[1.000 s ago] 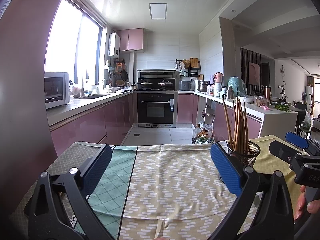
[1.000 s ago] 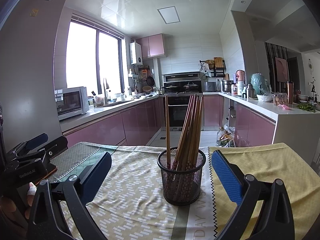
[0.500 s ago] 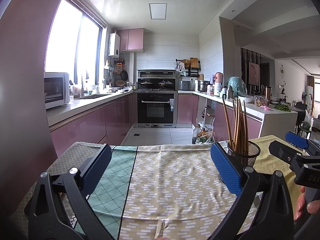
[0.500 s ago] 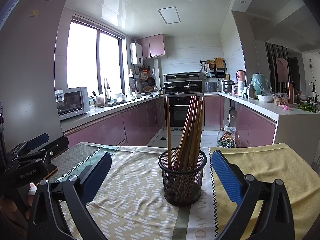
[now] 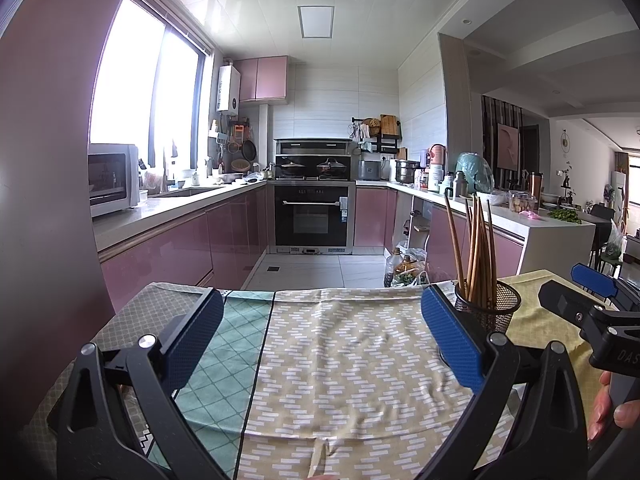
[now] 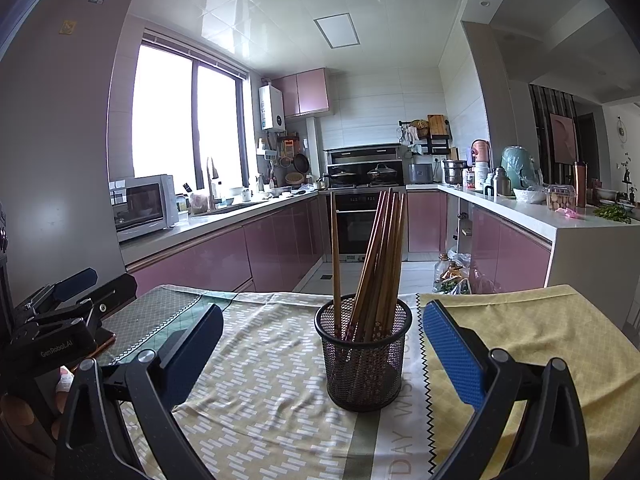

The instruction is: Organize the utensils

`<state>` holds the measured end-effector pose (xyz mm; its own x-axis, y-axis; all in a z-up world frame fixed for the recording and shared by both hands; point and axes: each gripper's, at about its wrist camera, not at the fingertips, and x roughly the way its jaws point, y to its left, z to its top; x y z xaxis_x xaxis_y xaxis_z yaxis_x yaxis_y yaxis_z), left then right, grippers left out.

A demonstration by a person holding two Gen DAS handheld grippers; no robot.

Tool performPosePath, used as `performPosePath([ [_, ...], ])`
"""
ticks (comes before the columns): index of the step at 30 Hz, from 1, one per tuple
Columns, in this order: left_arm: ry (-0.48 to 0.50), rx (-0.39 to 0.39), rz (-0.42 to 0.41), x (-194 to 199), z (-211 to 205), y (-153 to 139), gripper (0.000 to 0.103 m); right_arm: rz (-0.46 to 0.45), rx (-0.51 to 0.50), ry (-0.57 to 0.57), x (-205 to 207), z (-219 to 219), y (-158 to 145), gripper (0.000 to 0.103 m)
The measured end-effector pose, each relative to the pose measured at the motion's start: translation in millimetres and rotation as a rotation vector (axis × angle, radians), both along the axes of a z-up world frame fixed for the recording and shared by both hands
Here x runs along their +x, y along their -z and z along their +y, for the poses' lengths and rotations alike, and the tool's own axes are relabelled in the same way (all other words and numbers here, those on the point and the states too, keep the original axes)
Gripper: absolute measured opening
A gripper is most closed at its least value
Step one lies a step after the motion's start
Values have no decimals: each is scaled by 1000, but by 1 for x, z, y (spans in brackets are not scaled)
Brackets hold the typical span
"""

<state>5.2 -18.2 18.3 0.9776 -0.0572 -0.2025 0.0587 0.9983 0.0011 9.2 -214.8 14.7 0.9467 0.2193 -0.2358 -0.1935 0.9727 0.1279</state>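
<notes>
Black mesh cup (image 6: 363,360) stands upright on the table (image 6: 540,344), on the patterned cloth (image 6: 256,392) near where it meets the yellow cloth (image 6: 520,352). Inside – a bunch of wooden chopsticks (image 6: 380,256), most leaning right together, one standing nearly straight at the left of the cup.

Right tool (image 6: 320,348): jaws wide, holding nothing, blue pads either side of the cup w/ the cup between and just ahead of them, not touching. Left tool (image 5: 318,340): also wide and holding nothing, above bare cloth in the middle of the table, well left of the cup. In the left wrist view the cup (image 5: 488,308) sits just behind that tool's right pad, partly hidden by it; chopsticks (image 5: 476,248) stick up above.

A teal diamond-pattern cloth (image 5: 224,352) lies at the left part of the table. Behind – kitchen w/ pink cabinets (image 6: 224,256), oven (image 5: 312,216), microwave (image 6: 146,206) on the left side. Bottles and bags (image 6: 452,276) on the floor past the table's far edge. Nothing lies between the right tool and the cup.
</notes>
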Motion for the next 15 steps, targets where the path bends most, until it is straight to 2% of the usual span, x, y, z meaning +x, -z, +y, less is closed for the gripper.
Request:
performPosePath([
  [15, 0, -1, 2, 0, 0, 1, 97, -2, 3, 5, -2, -1, 0, 97],
])
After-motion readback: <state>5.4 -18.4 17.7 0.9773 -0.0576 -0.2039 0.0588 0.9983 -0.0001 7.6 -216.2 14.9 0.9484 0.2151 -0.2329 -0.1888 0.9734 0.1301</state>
